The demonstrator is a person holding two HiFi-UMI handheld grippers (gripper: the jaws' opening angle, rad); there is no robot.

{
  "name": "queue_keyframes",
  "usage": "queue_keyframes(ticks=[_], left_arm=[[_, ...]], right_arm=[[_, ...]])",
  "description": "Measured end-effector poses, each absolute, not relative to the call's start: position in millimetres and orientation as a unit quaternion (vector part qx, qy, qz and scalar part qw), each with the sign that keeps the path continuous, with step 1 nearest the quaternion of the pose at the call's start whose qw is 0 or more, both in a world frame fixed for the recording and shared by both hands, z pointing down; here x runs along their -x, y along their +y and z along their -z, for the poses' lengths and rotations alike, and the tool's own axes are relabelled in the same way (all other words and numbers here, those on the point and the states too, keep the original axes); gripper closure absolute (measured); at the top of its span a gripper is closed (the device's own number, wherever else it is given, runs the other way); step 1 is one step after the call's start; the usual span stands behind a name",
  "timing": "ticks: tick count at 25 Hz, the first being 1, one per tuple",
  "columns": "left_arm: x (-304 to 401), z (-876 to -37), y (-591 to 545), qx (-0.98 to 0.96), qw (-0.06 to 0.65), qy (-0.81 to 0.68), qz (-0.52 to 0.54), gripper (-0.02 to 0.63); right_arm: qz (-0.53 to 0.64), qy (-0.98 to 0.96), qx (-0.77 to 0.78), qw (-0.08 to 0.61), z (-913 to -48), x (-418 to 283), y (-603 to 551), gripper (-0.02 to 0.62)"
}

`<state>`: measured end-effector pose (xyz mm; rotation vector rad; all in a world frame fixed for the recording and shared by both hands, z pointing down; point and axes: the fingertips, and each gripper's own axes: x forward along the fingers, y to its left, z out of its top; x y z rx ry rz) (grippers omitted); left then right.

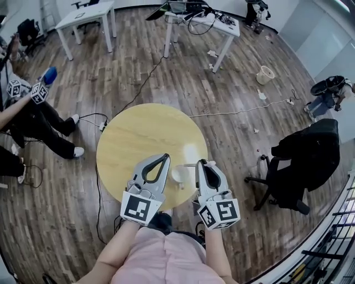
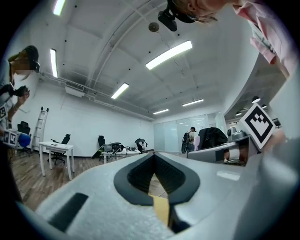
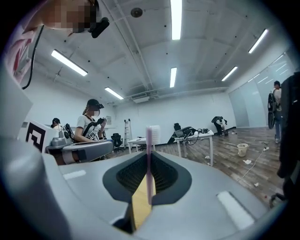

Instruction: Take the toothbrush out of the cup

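Observation:
A small white cup (image 1: 179, 175) stands on the round yellow table (image 1: 138, 138), near its front edge. My right gripper (image 1: 200, 163) hovers just right of the cup, shut on the toothbrush (image 1: 191, 165), whose thin pale shaft sticks out leftward from the tips. In the right gripper view the toothbrush (image 3: 149, 159) stands upright between the pads, its pink handle clamped and its white head on top, with my right gripper (image 3: 149, 153) closed around it. My left gripper (image 1: 165, 158) hangs left of the cup, shut and empty. The left gripper view shows my left gripper (image 2: 153, 156) with tips together, aimed across the room.
A black office chair (image 1: 304, 164) stands right of the table. White desks (image 1: 89, 16) line the back, and cables (image 1: 138, 89) run across the wood floor. A pale bucket (image 1: 265, 74) sits far right. At the left edge a person (image 1: 28, 111) holds other grippers.

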<state>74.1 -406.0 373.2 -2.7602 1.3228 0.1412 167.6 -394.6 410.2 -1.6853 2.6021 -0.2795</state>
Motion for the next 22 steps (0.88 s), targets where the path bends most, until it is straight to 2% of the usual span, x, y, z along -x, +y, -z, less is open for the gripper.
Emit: queue_keyframes(ticks=[6,22], left_arm=[[-55,-350,-403,0.890,0.044,0.449,-0.060,0.608],[-45,-342,-412,0.888,0.049,0.453,-0.063,0.608]], right_arm=[[0.050,0.842,0.537,0.018,-379,-152,-383,0.565],[0.033,0.847,0.530,0.016,-366,-135,-392,0.565]])
